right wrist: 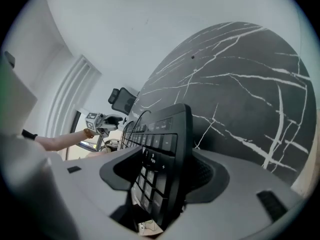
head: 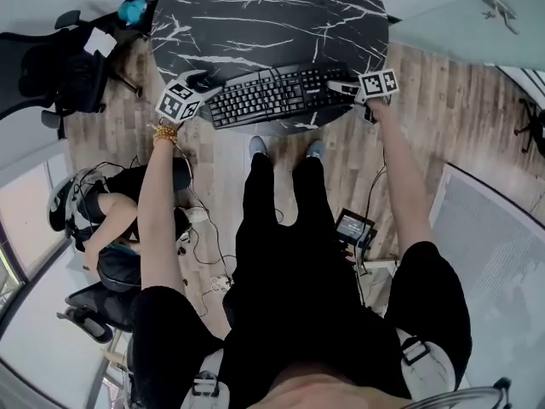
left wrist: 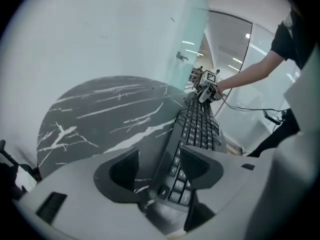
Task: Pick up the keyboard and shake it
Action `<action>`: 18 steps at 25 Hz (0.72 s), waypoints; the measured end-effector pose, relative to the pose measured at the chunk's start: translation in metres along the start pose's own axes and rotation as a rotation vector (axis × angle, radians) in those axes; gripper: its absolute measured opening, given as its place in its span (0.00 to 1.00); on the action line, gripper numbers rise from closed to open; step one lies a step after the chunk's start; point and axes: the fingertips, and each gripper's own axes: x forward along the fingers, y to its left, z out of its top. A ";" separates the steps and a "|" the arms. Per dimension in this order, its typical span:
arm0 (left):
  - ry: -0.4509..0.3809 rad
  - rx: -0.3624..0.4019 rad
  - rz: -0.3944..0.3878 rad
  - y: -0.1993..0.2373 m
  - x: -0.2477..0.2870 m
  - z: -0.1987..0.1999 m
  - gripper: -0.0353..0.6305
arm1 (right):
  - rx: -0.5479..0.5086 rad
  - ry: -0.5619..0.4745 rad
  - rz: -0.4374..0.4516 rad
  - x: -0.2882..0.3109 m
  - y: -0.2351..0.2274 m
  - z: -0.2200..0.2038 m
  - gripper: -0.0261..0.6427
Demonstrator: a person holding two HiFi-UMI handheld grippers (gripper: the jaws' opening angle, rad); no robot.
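The left hand-held gripper point(head: 203, 89) is standing released, its jaws apart around the left end of the one keyboard point(head: 271, 95), which is lying along the near edge of the bench point(head: 272, 11). The second one, the right hand-held gripper point(head: 339, 87), is straddling the right end, released too.

Black matt plastic keyboard point(head: 272, 95), keys smooth. Round black marble-look tabletop point(head: 272, 15), white-veined, polished, faint sheen. Pale wood-plank floor point(head: 443, 118), matt grain. Pale green frosted glass panel point(head: 443, 25), smooth.

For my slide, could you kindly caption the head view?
Left gripper and right gripper bracket a keyboard on the marble table.
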 end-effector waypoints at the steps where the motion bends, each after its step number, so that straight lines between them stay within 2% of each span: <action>1: -0.056 0.011 0.044 -0.007 0.000 0.010 0.45 | -0.011 0.000 -0.035 -0.001 -0.002 0.001 0.41; 3: -0.150 0.041 0.126 -0.023 0.003 0.024 0.44 | -0.037 -0.006 -0.098 -0.002 -0.004 0.004 0.42; 5: -0.201 0.063 0.203 -0.038 0.007 0.030 0.42 | -0.064 -0.018 -0.166 -0.005 -0.007 0.005 0.44; 8: -0.259 0.036 0.286 -0.057 0.009 0.035 0.36 | -0.076 -0.063 -0.328 -0.011 -0.016 0.002 0.46; 10: -0.306 -0.014 0.315 -0.065 0.009 0.038 0.27 | -0.082 -0.114 -0.420 -0.012 -0.014 0.001 0.47; 13: -0.342 -0.054 0.327 -0.077 0.016 0.044 0.26 | -0.136 -0.168 -0.544 -0.018 -0.006 -0.001 0.47; 18: -0.391 -0.070 0.342 -0.092 0.010 0.067 0.27 | -0.226 -0.175 -0.704 -0.041 -0.001 -0.005 0.47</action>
